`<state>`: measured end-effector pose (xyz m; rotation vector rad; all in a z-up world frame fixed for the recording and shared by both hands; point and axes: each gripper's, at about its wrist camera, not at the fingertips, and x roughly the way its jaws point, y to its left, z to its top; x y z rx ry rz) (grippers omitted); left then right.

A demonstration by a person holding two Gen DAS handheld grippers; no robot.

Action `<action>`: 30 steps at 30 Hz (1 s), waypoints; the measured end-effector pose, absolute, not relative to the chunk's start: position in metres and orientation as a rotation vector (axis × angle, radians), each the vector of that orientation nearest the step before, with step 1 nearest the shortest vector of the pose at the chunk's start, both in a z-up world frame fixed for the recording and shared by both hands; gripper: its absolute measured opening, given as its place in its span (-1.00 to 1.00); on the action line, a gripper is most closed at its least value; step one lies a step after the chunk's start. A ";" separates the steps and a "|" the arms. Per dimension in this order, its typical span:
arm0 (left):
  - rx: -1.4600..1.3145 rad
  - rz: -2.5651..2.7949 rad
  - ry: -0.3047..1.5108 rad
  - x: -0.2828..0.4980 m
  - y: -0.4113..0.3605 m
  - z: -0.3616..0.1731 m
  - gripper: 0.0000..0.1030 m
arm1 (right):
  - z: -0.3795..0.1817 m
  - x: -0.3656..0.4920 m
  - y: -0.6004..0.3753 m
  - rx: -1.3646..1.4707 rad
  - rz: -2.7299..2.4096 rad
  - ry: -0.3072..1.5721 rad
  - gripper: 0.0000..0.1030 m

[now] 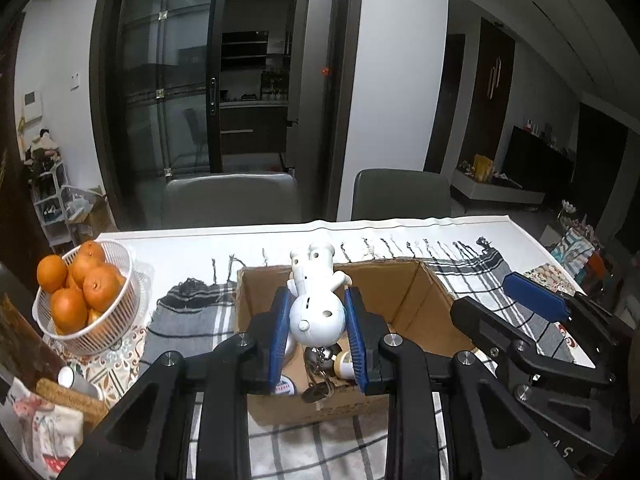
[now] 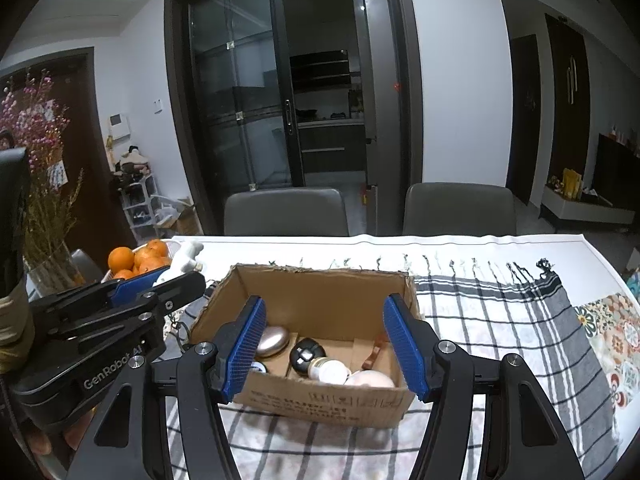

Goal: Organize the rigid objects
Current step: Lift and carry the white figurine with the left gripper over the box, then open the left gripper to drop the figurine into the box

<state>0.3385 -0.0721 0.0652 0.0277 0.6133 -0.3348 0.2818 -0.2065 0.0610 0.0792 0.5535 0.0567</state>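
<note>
My left gripper (image 1: 316, 304) is shut on a white doll-like figurine (image 1: 316, 314), held by its round head above the open cardboard box (image 1: 404, 292). A chain with keys (image 1: 318, 384) dangles from the figurine into the box. My right gripper (image 2: 325, 300) stands open over the same box (image 2: 320, 404), with nothing between its blue pads (image 2: 244, 344). Inside the box lie a metallic oval piece (image 2: 274, 340), a black round object (image 2: 306, 354), a white bottle (image 2: 329, 370) and a pale round thing (image 2: 370, 378). From the right wrist, the left gripper (image 2: 160, 280) with the figurine (image 2: 182, 262) shows at the left.
A white basket of oranges (image 1: 120, 312) sits left of the box on the checked cloth (image 2: 500, 320). Two grey chairs (image 2: 286, 212) stand behind the table. A vase of dried flowers (image 2: 44, 216) is at the far left. A woven tray with a small jar (image 1: 74, 380) lies near the front left.
</note>
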 end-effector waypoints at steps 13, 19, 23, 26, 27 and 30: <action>0.046 -0.322 0.645 0.369 -0.081 0.057 -0.46 | 0.049 0.313 -0.218 0.081 0.054 0.610 0.21; 0.046 -0.317 0.668 0.381 -0.083 0.049 -0.46 | 0.046 0.325 -0.217 0.065 0.058 0.630 0.21; 0.043 -0.319 0.687 0.387 -0.084 0.044 -0.46 | 0.045 0.330 -0.215 0.055 0.055 0.638 0.21; 0.040 -0.315 0.687 0.387 -0.083 0.041 -0.38 | 0.044 0.333 -0.214 0.050 0.055 0.644 0.21; 0.038 -0.315 0.688 0.386 -0.083 0.041 -0.31 | 0.043 0.334 -0.214 0.050 0.054 0.645 0.21; 0.039 -0.303 0.687 0.385 -0.081 0.040 -0.27 | 0.042 0.334 -0.214 0.047 0.053 0.652 0.21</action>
